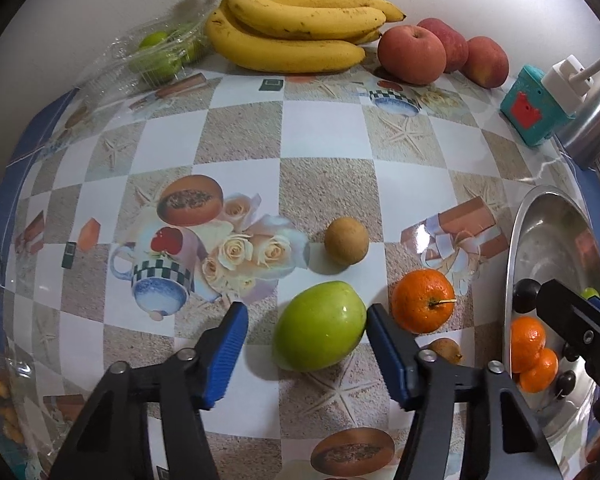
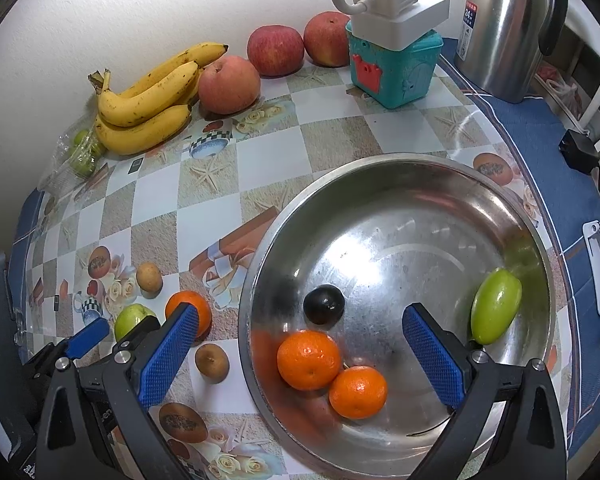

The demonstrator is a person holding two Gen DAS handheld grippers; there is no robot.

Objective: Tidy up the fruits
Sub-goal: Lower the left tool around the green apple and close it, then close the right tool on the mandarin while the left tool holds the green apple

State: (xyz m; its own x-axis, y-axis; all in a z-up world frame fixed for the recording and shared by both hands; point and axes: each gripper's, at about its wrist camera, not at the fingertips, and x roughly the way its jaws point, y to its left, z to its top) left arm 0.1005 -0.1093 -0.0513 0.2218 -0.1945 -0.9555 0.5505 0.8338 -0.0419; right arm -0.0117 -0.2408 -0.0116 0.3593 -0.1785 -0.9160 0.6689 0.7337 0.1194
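A green fruit [image 1: 320,326] lies on the patterned tablecloth between the blue pads of my left gripper [image 1: 307,310]. The right pad sits at its edge and a gap shows on the left side, so the jaws are open around it. Beside it lie an orange [image 1: 423,300] and two small brown fruits [image 1: 346,240] [image 1: 446,350]. My right gripper [image 2: 301,314] hangs open over the steel bowl [image 2: 380,160], holding nothing. In the bowl lie two oranges [image 2: 309,360], a dark fruit [image 2: 324,304] and a green fruit [image 2: 496,306].
Bananas [image 1: 300,28], three red apples [image 1: 412,54] and a clear box of green fruits [image 1: 160,52] line the back wall. A teal box [image 2: 392,64] with a power strip [image 2: 400,4] on top and a steel kettle [image 2: 504,28] stand at the back right.
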